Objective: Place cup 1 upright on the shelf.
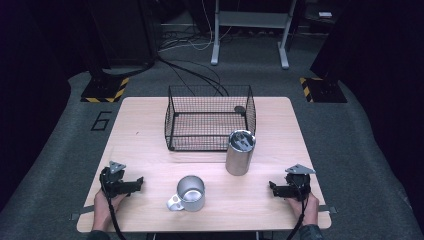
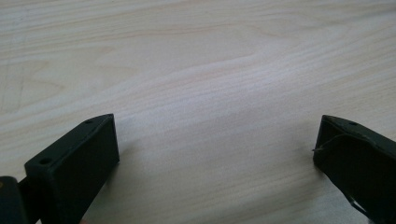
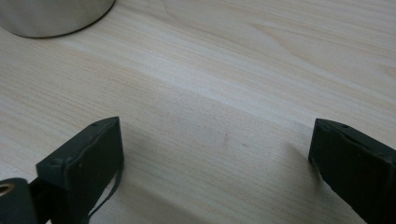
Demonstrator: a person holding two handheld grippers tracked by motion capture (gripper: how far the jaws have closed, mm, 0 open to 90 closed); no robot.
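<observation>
Both claws, left (image 1: 140, 182) and right (image 1: 272, 187), rested wide open and empty on the wooden surface (image 1: 150, 120); between them lay a metal mug (image 1: 190, 193), a steel canister (image 1: 240, 152) beside the wire basket (image 1: 210, 117).

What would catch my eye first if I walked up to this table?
Probably the black wire basket standing at the far middle of the wooden table, with a tall shiny metal canister upright just in front of its right corner. Nearer the person sits a metal mug, its handle pointing to the left. At the near corners rest the left gripper and the right gripper, both with jaws apart and holding nothing.
</observation>
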